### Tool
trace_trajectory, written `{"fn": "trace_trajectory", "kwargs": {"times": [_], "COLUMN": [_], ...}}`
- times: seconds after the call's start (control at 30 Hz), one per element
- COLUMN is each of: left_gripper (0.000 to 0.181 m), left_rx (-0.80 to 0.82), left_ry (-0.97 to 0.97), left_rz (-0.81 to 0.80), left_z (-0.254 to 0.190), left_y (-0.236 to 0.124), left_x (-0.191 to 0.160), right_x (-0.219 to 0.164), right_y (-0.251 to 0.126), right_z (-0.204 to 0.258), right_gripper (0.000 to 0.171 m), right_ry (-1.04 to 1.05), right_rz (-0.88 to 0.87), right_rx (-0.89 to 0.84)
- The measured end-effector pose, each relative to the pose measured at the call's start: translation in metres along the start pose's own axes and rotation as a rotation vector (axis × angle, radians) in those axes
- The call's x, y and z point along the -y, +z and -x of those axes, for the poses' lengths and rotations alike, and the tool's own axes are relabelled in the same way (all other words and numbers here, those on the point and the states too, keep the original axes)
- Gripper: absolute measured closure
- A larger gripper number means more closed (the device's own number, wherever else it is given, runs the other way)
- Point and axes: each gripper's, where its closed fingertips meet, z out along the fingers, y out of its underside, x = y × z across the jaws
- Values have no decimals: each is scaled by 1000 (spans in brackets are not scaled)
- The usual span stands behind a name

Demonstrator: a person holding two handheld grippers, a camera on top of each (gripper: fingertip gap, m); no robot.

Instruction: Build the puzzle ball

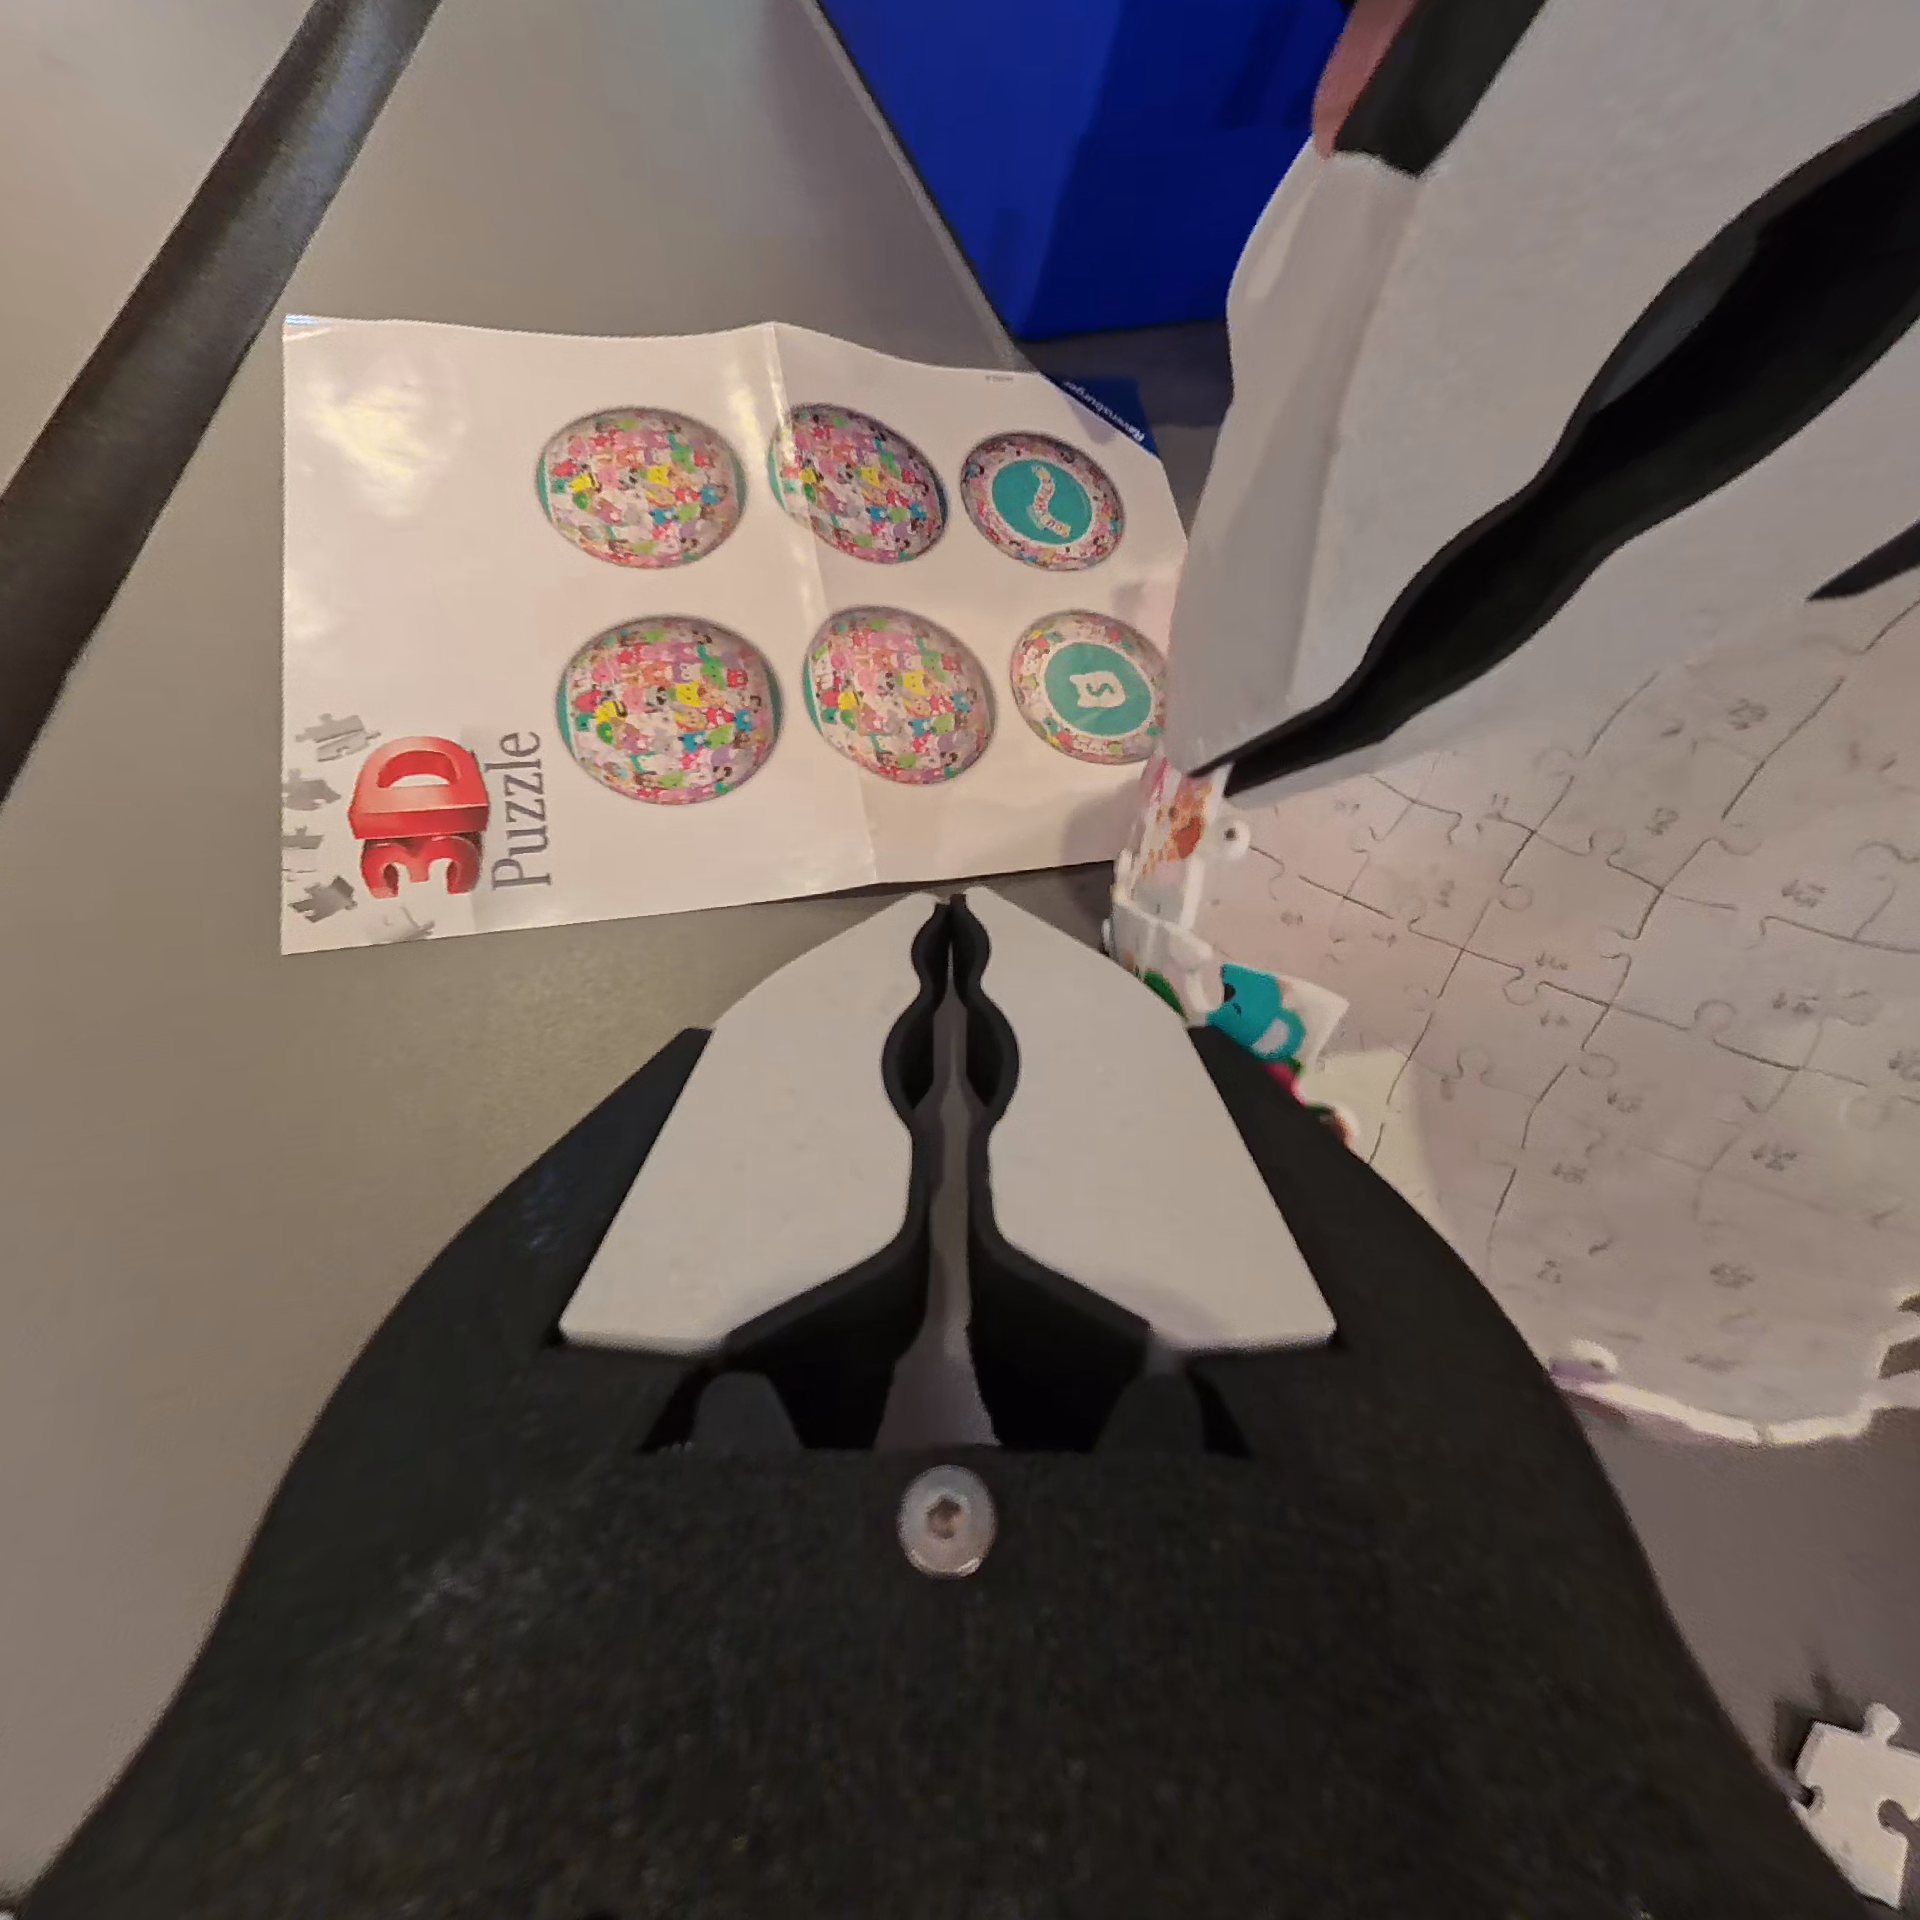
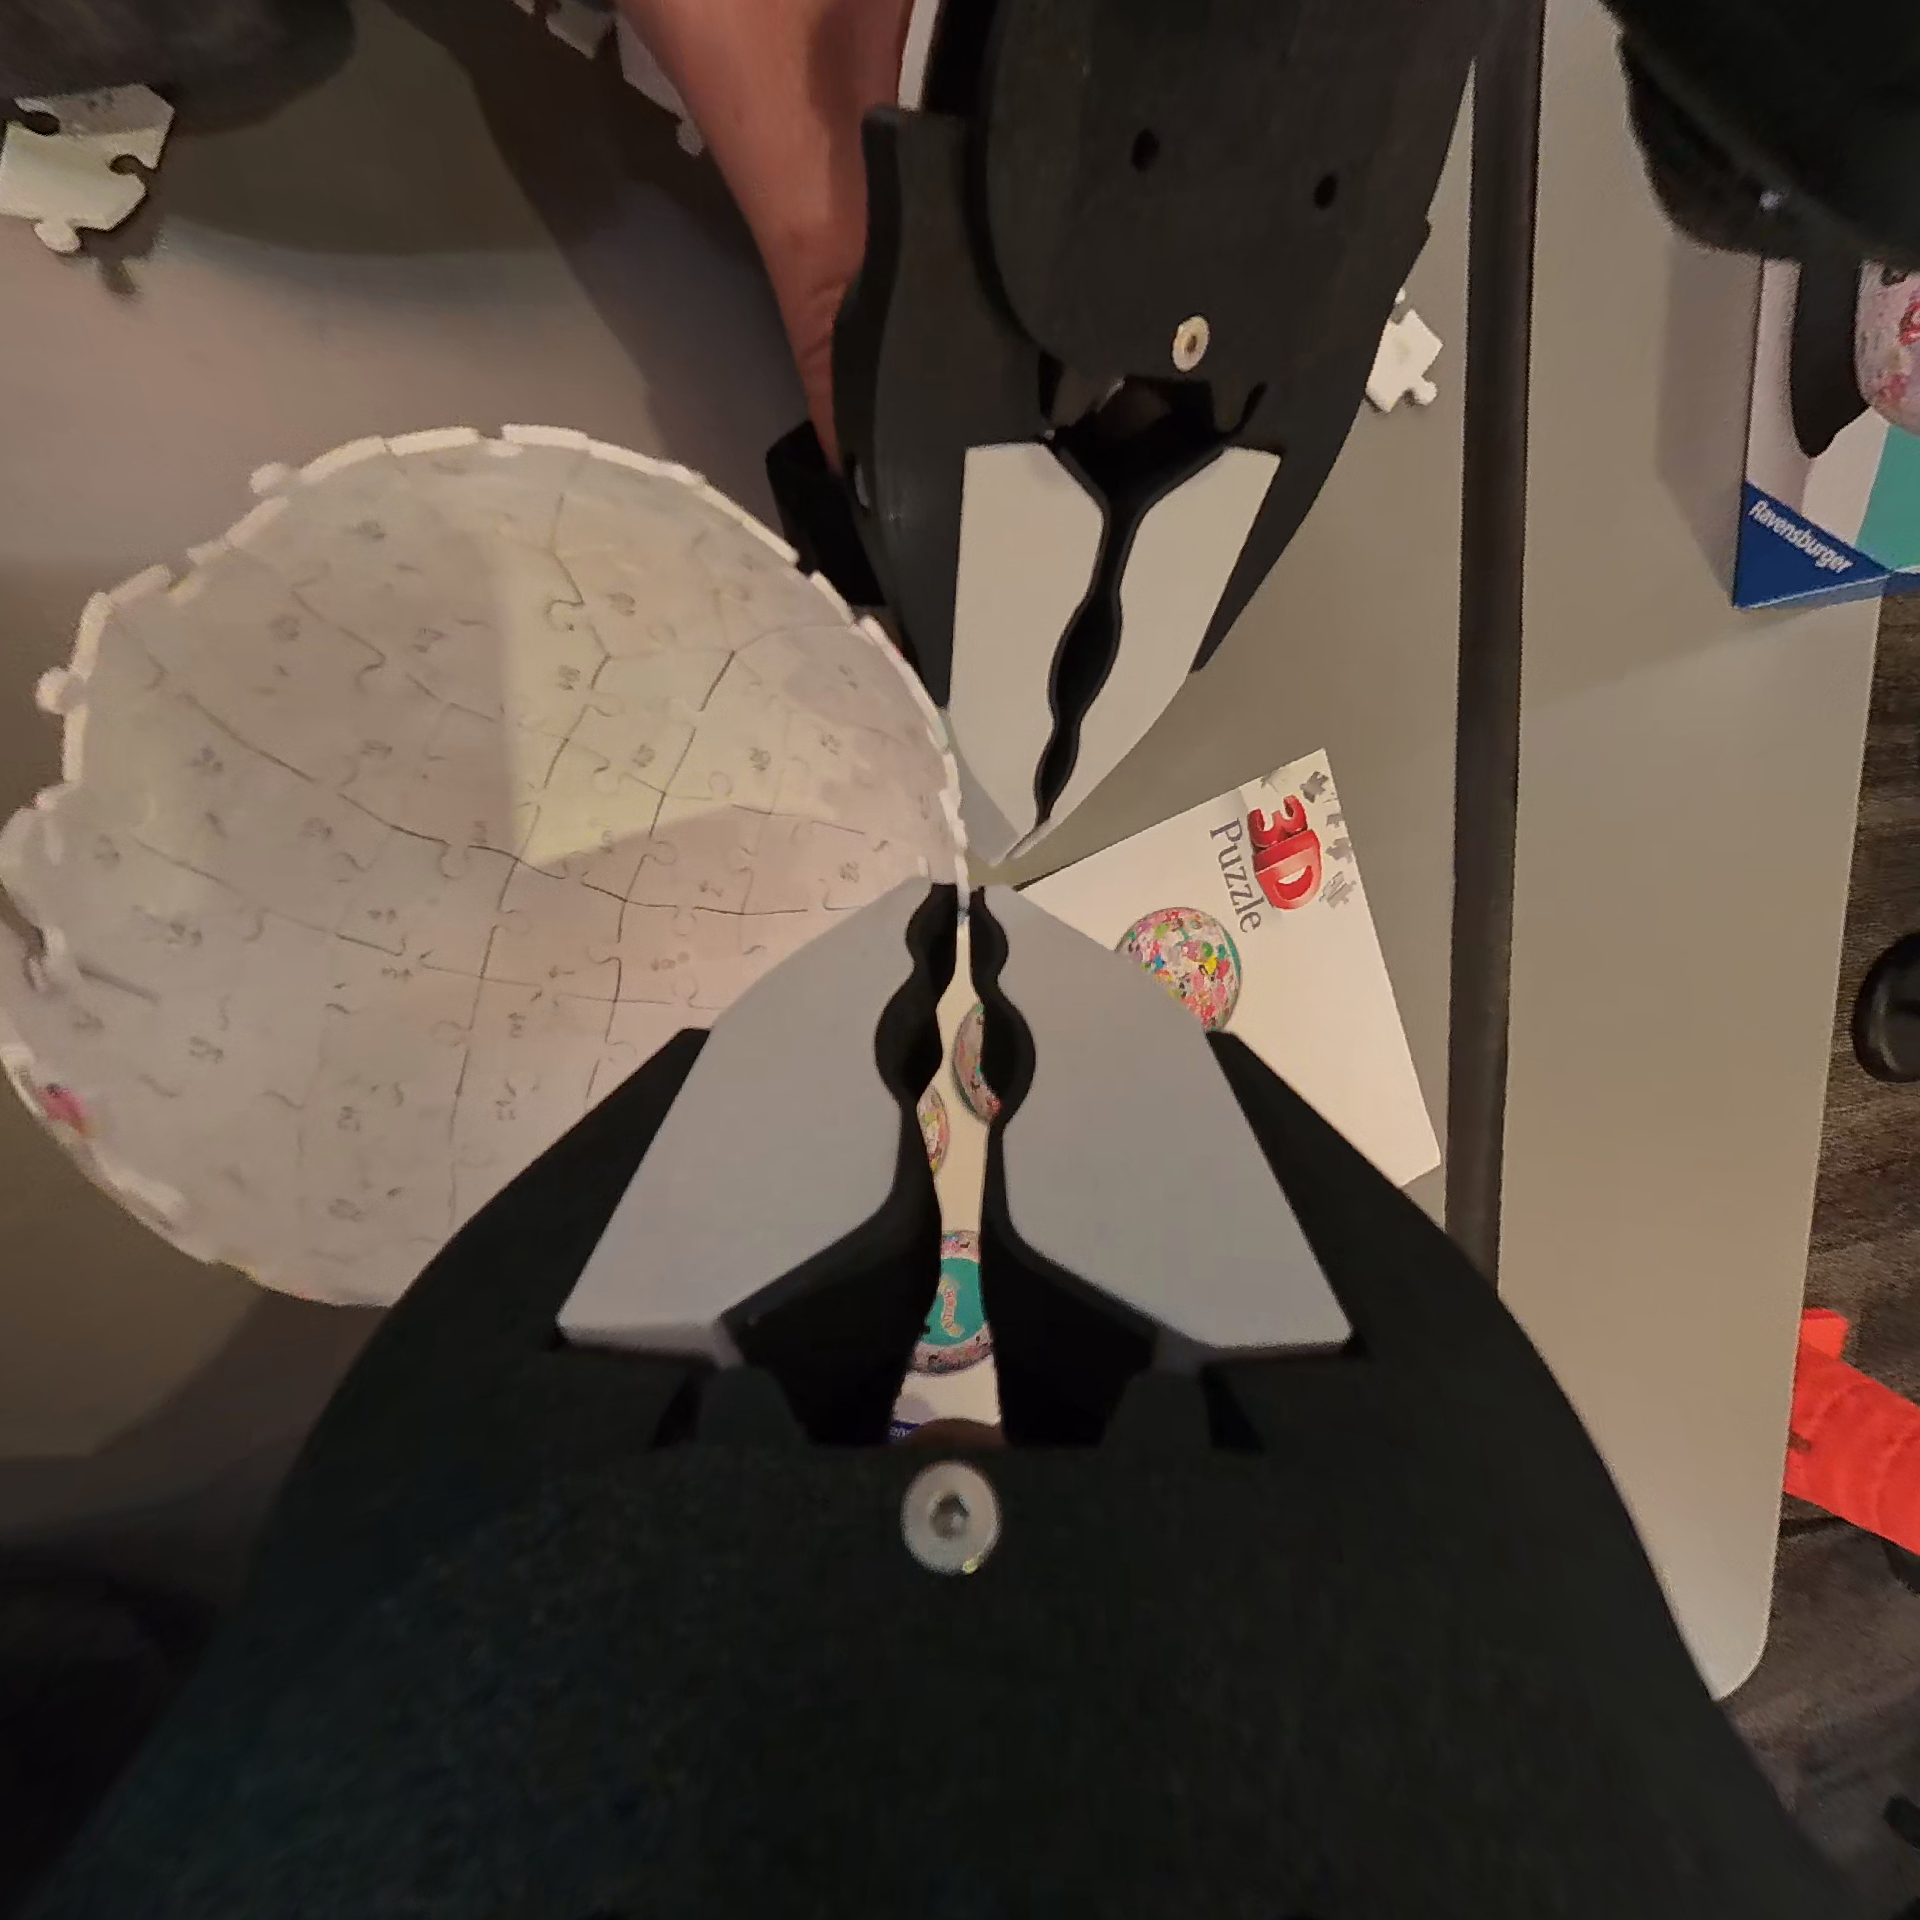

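Two hand-held grippers (image 2: 961, 899), one half-ball (image 2: 468, 831)

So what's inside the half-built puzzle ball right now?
The half-built puzzle ball looks empty inside: only the white backs of joined pieces with faint markings show. The right tool covers the lower right part of the bowl, so that part stays unseen.

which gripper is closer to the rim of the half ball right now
Right. The right gripper has its tips at the half ball's rim; the left gripper is just beside it, over the leaflet's edge.
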Motion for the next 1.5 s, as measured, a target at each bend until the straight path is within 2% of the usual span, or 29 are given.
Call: {"fn": "trace_trajectory", "kwargs": {"times": [0.27, 0.7, 1.27, 1.5], "left_gripper": [181, 181, 181, 181], "left_rx": [2, -6, -17, -19], "left_ry": [9, 6, -1, -11], "left_rz": [11, 11, 26, 22], "left_z": [-1, -3, -4, -4], "left_y": [2, 3, 9, 9], "left_x": [-2, -2, -6, -5], "right_x": [-5, -4, -6, -5], "right_y": [0, 3, 5, 4], "right_z": [-4, -2, 0, 0], "right_gripper": [169, 168, 167, 167], "right_ry": [36, -37, -33, -76], "right_rz": [20, 52, 53, 92], "right_rx": [-8, -39, -21, -76]}}
